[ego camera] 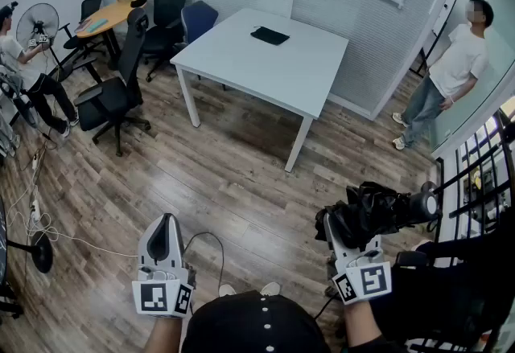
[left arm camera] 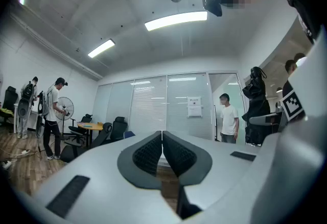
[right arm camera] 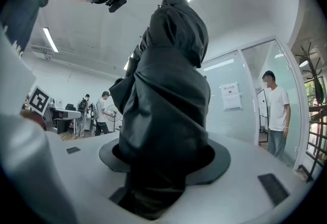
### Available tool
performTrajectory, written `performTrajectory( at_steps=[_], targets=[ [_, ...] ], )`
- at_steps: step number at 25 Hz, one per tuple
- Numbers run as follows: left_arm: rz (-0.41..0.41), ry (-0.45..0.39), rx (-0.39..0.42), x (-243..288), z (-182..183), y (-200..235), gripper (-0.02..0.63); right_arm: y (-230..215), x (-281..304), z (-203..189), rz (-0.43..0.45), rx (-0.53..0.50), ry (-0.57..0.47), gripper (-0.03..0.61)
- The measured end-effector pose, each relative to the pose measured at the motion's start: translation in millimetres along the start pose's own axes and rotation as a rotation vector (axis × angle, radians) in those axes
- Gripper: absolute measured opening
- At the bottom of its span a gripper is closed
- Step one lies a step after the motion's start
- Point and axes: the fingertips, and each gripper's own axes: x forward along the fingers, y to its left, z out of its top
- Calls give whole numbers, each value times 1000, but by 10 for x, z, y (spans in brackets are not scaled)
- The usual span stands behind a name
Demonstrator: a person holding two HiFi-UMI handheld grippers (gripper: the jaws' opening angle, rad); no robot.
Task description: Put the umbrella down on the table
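Note:
A folded black umbrella [ego camera: 378, 211] lies crosswise in my right gripper [ego camera: 348, 232], whose jaws are shut on its bunched fabric. In the right gripper view the umbrella [right arm camera: 166, 100] stands up between the jaws and hides most of what lies ahead. My left gripper [ego camera: 166, 240] is held low at the bottom left, shut with nothing in it; its pads [left arm camera: 153, 152] meet in the left gripper view. The white table [ego camera: 265, 62] stands several steps ahead, well beyond both grippers.
A dark flat object [ego camera: 269, 35] lies on the table's far side. Office chairs [ego camera: 121, 94] stand left of the table, with a round yellow table [ego camera: 109, 15] behind. One person [ego camera: 447, 74] stands at the right by the glass wall, another [ego camera: 24, 70] at the left by a fan. Cables run along the left floor.

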Motion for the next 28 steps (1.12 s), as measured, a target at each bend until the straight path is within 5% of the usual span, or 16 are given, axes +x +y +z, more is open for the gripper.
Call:
performTrajectory(
  at_steps=[28],
  targets=[
    [65, 37, 40, 31, -170, -452, 20, -329, -81, -285, 62, 9, 26, 272]
  ],
)
